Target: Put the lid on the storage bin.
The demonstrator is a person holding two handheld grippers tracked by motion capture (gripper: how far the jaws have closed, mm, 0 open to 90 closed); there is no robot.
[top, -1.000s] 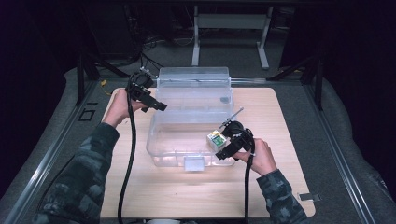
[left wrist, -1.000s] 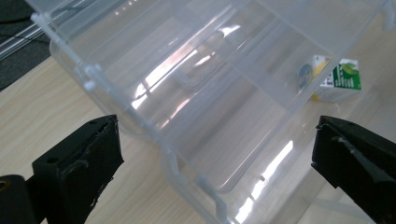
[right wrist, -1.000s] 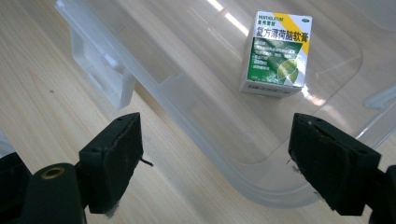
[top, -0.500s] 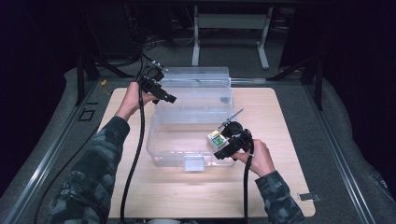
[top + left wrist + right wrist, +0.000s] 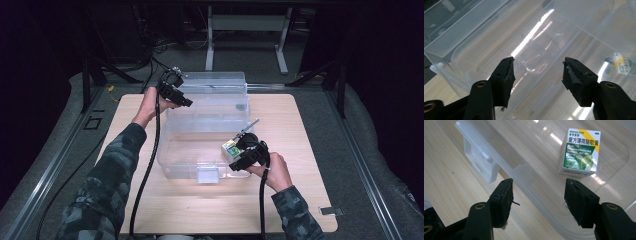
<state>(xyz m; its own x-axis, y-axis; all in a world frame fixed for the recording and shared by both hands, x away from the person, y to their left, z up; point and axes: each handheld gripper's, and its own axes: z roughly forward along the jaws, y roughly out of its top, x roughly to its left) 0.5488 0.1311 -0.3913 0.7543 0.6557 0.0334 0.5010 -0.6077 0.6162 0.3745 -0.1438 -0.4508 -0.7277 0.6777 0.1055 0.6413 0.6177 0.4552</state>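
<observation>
High view: wooden table (image 5: 300, 130), dark room.

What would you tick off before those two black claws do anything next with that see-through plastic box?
1. Clear plastic storage box sits flat on the light wooden table: ok.
2. Left gripper is over the box's far left corner; its jaws have just been closing, and the gripper view shows only clear plastic in the gap with no pad pressing: not ok for a grip.
3. Right gripper straddles the near rim; its jaws have also just been closing, and both pads stand off it: not ok.
4. Small white and green carton lies inside the box, apart from both grippers: ok.
5. White latch on the near side, fastened or loose: cannot tell.
</observation>
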